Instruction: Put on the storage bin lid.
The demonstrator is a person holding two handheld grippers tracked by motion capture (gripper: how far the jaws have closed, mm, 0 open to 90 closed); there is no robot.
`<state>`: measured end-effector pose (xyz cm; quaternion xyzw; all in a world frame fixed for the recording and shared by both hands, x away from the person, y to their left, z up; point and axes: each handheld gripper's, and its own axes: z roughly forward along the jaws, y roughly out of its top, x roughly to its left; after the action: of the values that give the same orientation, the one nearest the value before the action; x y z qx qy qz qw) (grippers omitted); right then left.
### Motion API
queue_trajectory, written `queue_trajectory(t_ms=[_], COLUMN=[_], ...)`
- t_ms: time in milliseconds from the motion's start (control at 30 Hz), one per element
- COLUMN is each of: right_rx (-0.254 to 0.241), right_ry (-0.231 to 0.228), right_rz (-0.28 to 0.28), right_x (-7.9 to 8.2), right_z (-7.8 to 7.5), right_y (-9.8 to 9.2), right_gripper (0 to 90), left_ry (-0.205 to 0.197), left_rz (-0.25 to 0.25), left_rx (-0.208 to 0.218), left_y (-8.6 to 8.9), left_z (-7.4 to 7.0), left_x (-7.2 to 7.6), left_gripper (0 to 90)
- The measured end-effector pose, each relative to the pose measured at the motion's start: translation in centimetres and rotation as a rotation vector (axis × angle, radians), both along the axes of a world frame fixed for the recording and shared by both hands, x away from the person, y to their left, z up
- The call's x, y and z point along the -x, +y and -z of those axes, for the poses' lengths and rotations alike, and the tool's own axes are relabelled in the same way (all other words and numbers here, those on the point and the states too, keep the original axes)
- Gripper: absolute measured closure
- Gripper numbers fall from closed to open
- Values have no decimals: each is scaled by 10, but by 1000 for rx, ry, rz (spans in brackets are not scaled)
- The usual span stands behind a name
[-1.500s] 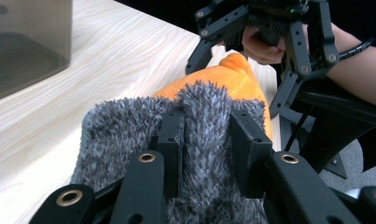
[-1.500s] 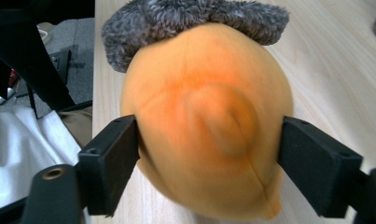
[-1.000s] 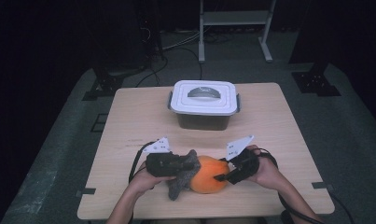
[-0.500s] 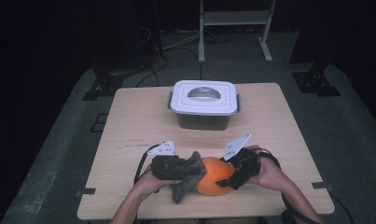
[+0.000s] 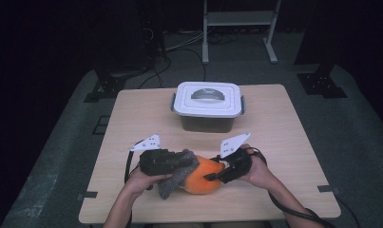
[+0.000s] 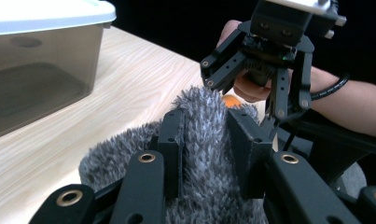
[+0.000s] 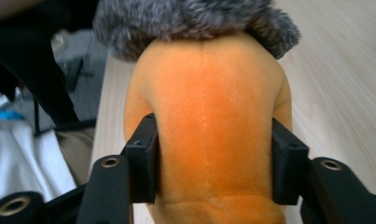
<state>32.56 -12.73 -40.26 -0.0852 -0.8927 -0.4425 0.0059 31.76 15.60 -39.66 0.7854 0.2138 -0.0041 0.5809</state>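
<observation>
On the near half of the table (image 5: 284,123), at about six o'clock from the lidded container (image 5: 207,107), I have the plush toy (image 5: 201,176) caught between both tongs. At nine o'clock of the toy, my left gripper (image 6: 209,154) is clamped on its grey fur (image 6: 202,135); at three o'clock, my right gripper (image 7: 213,168) has its jaws pressed into the orange body (image 7: 209,135), having just closed back in after springing wide. I judge the toy light, soft and squashy, so it will sag and slip unless I bite deep into the stuffing at the seam, not the loose pile. Against a second ago, both hands have shifted a little and the toy seems slightly raised, though the high view is too coarse for me to be sure it has left the wood.
</observation>
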Motion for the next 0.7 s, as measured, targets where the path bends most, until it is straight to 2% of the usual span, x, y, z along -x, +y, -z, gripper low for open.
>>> queue_trajectory(t_ms=[67,100,133,200,267,433,533,567,600,700], right_rx=[64,62,50,57,50,14,23,42,120,169], right_ry=[-29,-26,-20,-20,3,83,106,116,121,39], right_rz=[-18,-24,-28,-25,-14,41,60,68,66,79], right_x=[-1,-2,-3,-5,-7,-19,-20,-19,-15,-4], right_z=[6,9,12,12,14,24,24,23,17,5], right_y=[8,9,7,-2,-12,-43,-48,-48,-45,-44], right_gripper=[422,414,409,400,387,343,308,282,240,215], left_ry=[2,2,39,35,36,37,40,41,45,41], left_rz=[-9,-9,-2,-12,-14,1,12,17,26,25], left_rx=[-60,-60,-31,-38,-36,-43,-37,-32,-20,-19], left_y=[0,0,3,5,7,1,-5,-9,-13,-16], left_z=[6,6,15,15,15,16,17,17,16,15], left_x=[-2,-2,-4,-4,-4,-2,-2,-2,-2,1], left_gripper=[677,676,676,676,676,672,672,672,672,673])
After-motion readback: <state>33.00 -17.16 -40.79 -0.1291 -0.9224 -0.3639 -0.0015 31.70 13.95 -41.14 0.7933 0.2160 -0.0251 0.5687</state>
